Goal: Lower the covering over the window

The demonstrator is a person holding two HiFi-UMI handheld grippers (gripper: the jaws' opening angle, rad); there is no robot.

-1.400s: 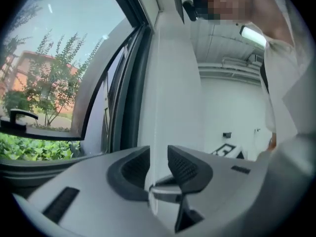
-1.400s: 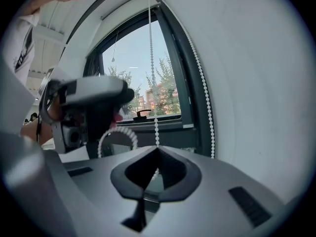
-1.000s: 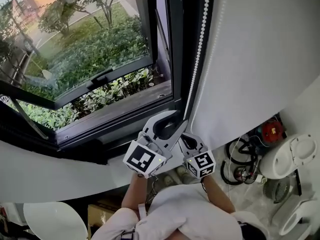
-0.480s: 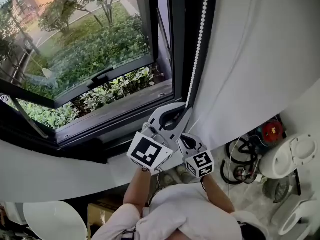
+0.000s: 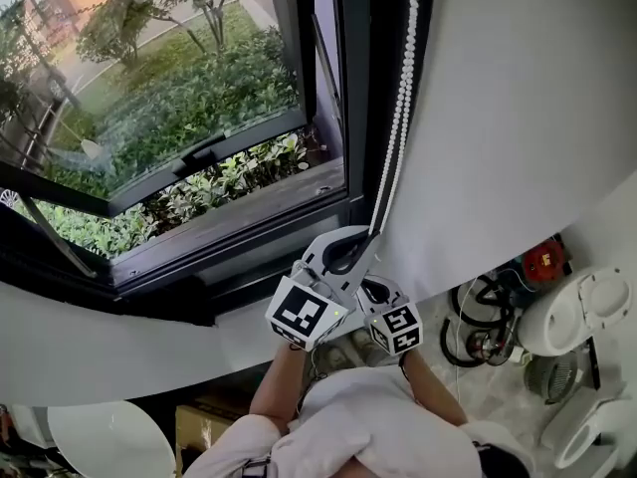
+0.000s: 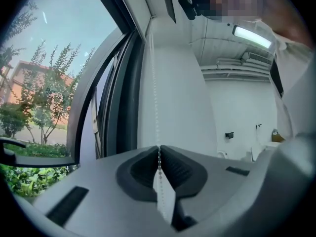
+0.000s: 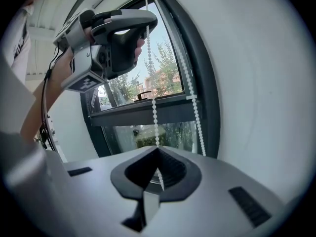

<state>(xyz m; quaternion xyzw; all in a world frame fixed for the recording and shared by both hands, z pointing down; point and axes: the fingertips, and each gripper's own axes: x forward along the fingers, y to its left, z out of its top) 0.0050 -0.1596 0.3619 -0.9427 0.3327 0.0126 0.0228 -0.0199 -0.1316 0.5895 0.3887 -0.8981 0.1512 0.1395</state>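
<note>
bead chain [image 5: 397, 108], where does it hang? (a)

right along the upright of the window frame [image 5: 353, 88], two strands running down from above the picture. the covering itself i can't find over the glass [image 5: 189, 108]; the pane looks bare. (b)

and the grippers? (a)

both are on one strand, near the frame's lower corner. the left gripper [image 5: 366, 239] is the higher one, jaws together and clamped on the beads. the right gripper [image 5: 374, 289] sits just under it, jaws likewise pinched shut on the same strand. the other strand hangs free against the frame. (b)

so which step is this? (a)

i'd say mid-haul, hand over hand: the upper grip is set and the lower one hasn't let go. (b)

next move? (a)

my guess is the right jaws part and come off. the left then draws straight down along the frame so the beads don't skip out, and the right takes a fresh hold higher up. whether this strand lowers or raises the covering i can't tell from here. (b)
</note>
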